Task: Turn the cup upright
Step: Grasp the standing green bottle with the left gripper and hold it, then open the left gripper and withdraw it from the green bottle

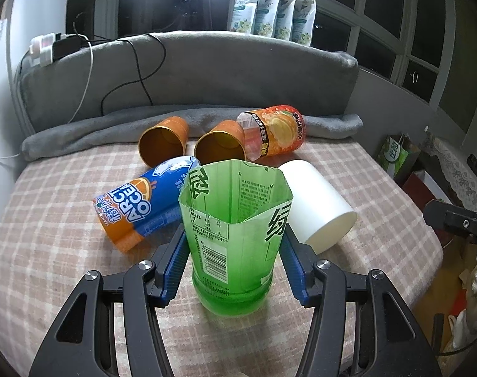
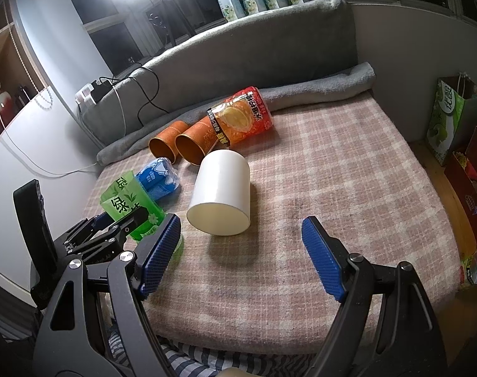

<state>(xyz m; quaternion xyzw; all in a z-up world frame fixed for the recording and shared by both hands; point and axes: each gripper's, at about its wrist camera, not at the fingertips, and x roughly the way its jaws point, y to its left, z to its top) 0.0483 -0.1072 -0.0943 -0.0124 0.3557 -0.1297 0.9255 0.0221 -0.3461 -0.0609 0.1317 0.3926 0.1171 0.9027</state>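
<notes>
A green cut-bottle cup point(image 1: 235, 235) stands upright on the checked blanket, open end up, between the blue pads of my left gripper point(image 1: 235, 251). The pads flank its sides closely; contact is unclear. It also shows in the right wrist view point(image 2: 131, 204) with the left gripper point(image 2: 112, 226) around it. My right gripper point(image 2: 241, 254) is open and empty above the blanket, near a white cup point(image 2: 221, 194) lying on its side, also seen in the left wrist view point(image 1: 317, 204).
A blue-orange cup point(image 1: 138, 207), two orange cups point(image 1: 163, 141) point(image 1: 221, 144) and a red-orange cup point(image 1: 273, 132) lie on their sides. A grey rolled blanket point(image 1: 112, 132) and cushion back lie behind. The bed edge drops at right, beside bags point(image 2: 452, 116).
</notes>
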